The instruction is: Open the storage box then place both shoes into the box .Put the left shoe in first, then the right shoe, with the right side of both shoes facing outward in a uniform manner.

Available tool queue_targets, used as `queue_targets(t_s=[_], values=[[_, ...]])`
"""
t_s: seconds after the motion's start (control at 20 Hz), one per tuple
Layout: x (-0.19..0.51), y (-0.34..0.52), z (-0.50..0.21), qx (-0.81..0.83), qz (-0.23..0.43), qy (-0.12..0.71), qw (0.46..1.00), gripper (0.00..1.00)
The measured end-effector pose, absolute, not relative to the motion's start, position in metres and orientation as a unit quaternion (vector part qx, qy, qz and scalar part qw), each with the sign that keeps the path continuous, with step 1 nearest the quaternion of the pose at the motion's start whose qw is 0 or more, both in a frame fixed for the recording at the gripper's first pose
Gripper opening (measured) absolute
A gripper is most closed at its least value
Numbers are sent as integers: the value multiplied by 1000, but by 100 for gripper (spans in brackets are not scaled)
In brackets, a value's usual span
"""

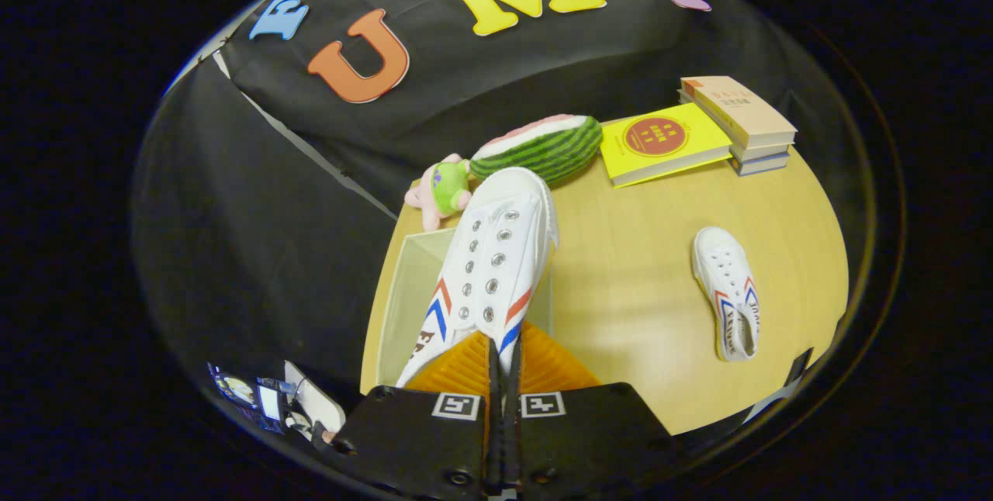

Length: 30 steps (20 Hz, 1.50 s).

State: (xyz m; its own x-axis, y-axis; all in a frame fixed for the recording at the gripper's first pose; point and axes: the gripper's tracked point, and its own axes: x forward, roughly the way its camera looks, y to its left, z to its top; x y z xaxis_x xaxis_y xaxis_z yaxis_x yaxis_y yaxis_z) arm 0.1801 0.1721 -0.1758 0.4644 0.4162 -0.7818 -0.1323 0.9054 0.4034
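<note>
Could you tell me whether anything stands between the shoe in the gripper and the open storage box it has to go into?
Nothing visible does. The gripper is shut on the white shoe, which hangs right over the open storage box. The plush toy and watermelon plush lie beyond the box, and the other shoe off to the side.

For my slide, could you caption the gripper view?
Gripper shut on a shoe above the open box.

My gripper (504, 354) clamps a white shoe (493, 260) over the open storage box (403, 291); second shoe (729, 291) lies at three o'clock.
</note>
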Motion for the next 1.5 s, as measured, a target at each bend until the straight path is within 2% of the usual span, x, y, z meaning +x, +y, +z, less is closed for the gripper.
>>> queue_targets(t_s=[0.35, 0.85, 0.95, 1.05, 1.15, 1.35, 1.5], values=[[179, 264, -201, 145, 216, 449, 855, 6], [174, 308, -263, 136, 171, 444, 869, 6], [174, 312, -271, 134, 177, 448, 866, 10], [176, 319, -265, 119, 203, 429, 872, 19], [182, 306, -242, 61, 200, 380, 901, 37], [172, 275, -217, -14, 172, 352, 920, 100], [167, 250, -204, -18, 171, 353, 920, 100]])
